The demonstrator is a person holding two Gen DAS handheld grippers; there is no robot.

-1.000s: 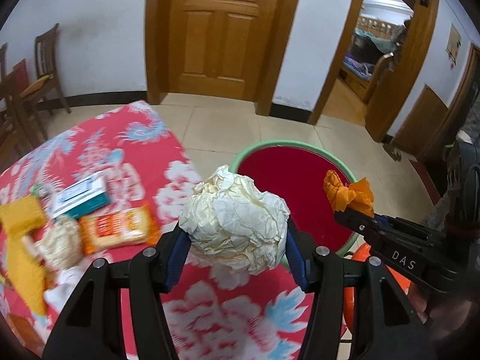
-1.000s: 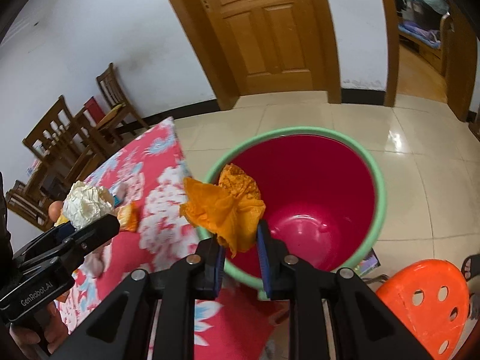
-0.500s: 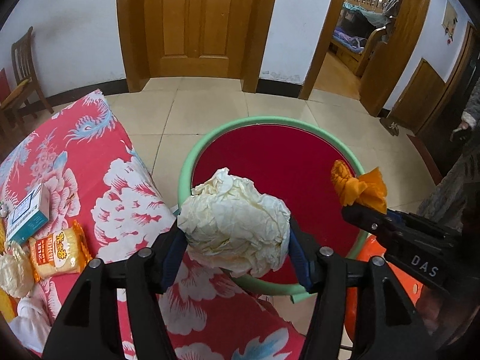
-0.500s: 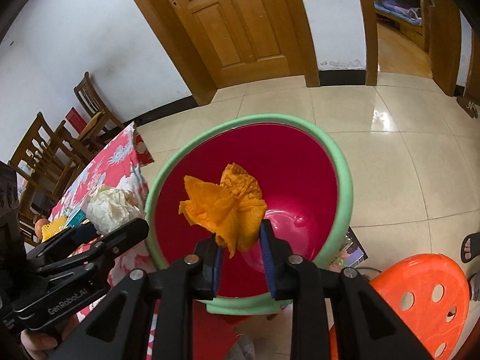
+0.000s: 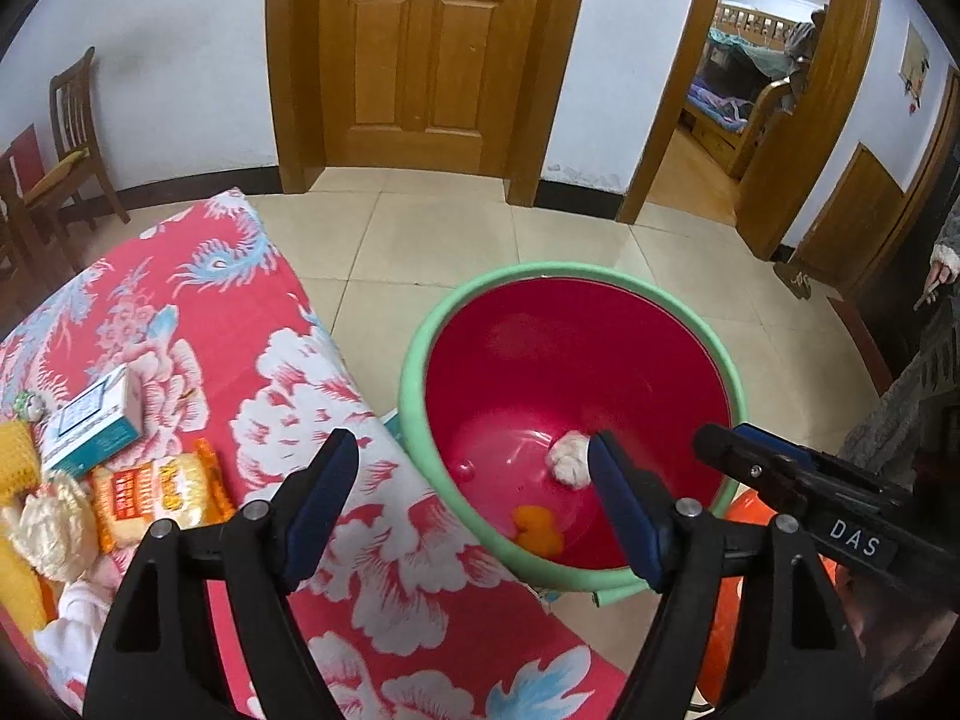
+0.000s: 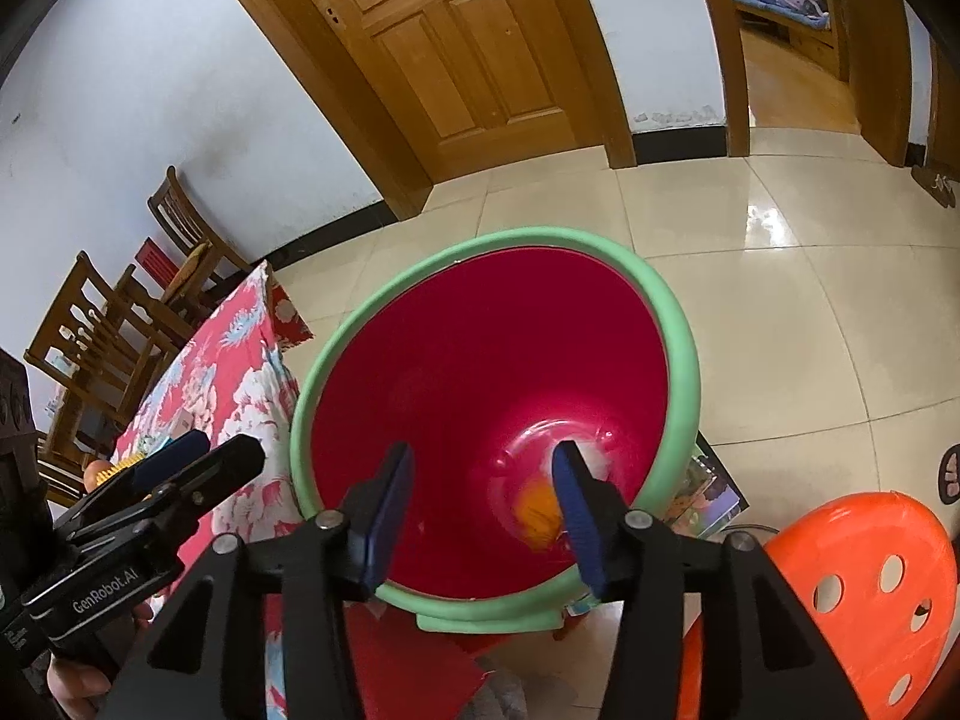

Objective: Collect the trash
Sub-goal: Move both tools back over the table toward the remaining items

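A red bucket with a green rim (image 5: 414, 360) (image 6: 678, 324) stands on the floor beside the table. On its bottom lie a crumpled white paper ball (image 5: 567, 456) (image 6: 597, 456) and an orange wad (image 5: 537, 531) (image 6: 534, 507). Above the bucket's near rim hangs my left gripper (image 5: 471, 450); its jaws are opening and nothing is between them. My right gripper (image 6: 483, 456) hovers over the bucket mouth, its jaws also opening with nothing held. Each gripper shows at the edge of the other's view, the right one (image 5: 750, 456) and the left one (image 6: 198, 456).
The table's red floral cloth (image 5: 180, 330) carries a snack packet (image 5: 150, 495), a small box (image 5: 96, 420), another crumpled paper (image 5: 48, 525) and a yellow item (image 5: 15, 456). An orange stool (image 6: 870, 588) stands right of the bucket. Wooden chairs (image 6: 120, 324) line the wall.
Both grippers have opened and let go. The white paper ball and the orange wad have dropped to the bottom of the bucket. Both grippers moved over the bucket.
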